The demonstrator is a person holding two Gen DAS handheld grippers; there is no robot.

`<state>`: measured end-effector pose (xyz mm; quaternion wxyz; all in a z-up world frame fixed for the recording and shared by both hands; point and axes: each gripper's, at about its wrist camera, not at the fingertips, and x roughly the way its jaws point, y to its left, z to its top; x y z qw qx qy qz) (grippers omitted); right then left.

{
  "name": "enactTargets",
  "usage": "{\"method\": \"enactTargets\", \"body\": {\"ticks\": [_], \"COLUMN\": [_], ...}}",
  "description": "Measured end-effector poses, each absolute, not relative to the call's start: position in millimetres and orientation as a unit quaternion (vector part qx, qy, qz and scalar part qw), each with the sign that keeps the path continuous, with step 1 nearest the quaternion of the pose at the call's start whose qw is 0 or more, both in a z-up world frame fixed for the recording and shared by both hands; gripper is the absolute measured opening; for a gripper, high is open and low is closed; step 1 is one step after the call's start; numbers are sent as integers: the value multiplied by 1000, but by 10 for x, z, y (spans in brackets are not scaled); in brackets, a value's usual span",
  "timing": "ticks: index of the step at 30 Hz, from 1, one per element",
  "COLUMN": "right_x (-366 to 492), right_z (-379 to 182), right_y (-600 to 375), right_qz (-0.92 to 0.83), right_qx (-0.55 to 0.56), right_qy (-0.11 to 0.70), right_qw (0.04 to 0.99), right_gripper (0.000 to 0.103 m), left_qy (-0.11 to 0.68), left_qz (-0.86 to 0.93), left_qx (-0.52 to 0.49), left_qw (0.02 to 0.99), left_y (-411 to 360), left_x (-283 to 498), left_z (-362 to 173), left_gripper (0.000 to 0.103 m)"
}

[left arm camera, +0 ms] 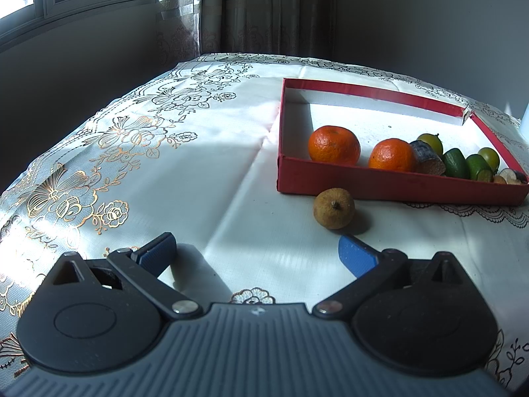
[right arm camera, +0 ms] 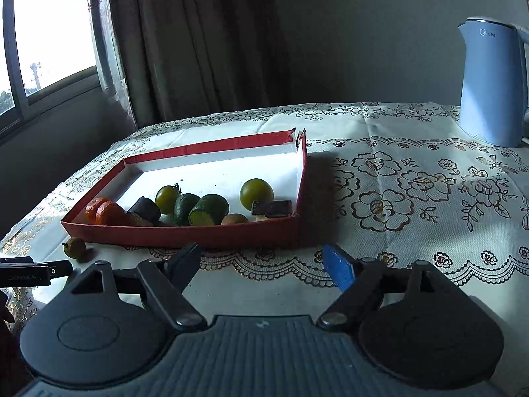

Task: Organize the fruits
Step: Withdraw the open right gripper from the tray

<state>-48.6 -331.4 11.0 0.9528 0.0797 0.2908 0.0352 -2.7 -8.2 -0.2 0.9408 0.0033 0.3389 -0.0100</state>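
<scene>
— While the left tongs [left arm camera: 258, 251] are hovering low over the table [left arm camera: 205, 178], are they gripping anything?

— No, they are standing spread, with only cloth showing between the blue pads. A small brown fruit [left arm camera: 334, 208] is lying on the cloth just beyond them, a little to the right, just outside the near wall of the red box [left arm camera: 396, 187].

— And the right tongs [right arm camera: 263, 264]?

— Those are gaping wide too, nothing between them, and they are pointing at the box's near wall from the table's edge.

— What is sitting in the box?

— Two oranges [left arm camera: 334, 149] are lying side by side along the near wall, toward the left end. Next to them a dark stubby piece [left arm camera: 428, 160] is leaning, then two cut green pieces [left arm camera: 458, 163], two yellow-green round fruits [left arm camera: 429, 142], a small brown fruit and dark flat pieces [right arm camera: 272, 208] at the right corner. Everything is crowding the near side, and the far part is showing white floor.

— Anything else on the table?

— A pale blue kettle [right arm camera: 489, 82] is standing well apart, at the far right.
</scene>
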Motion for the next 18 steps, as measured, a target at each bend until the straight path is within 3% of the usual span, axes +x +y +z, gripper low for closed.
{"method": "enactTargets", "body": {"ticks": [4,8,18], "right_x": [-418,-404,-403], "right_z": [-23,-29,-32], "right_y": [-3267,-3227,-3242], "right_qz": [33,41,50], "right_qx": [79,68,74], "right_qy": [312,320,320], "right_qw": [946,944,943], "right_gripper": [82,91,94], "left_qy": [339,339,309], "left_qz": [-10,-10,10], "left_qx": [3,3,30], "left_qw": [941,941,951], "left_y": [-81,-77,-155], "left_x": [-26,-24,-145], "left_z": [-4,-4,72], "left_gripper": [103,103,103]}}
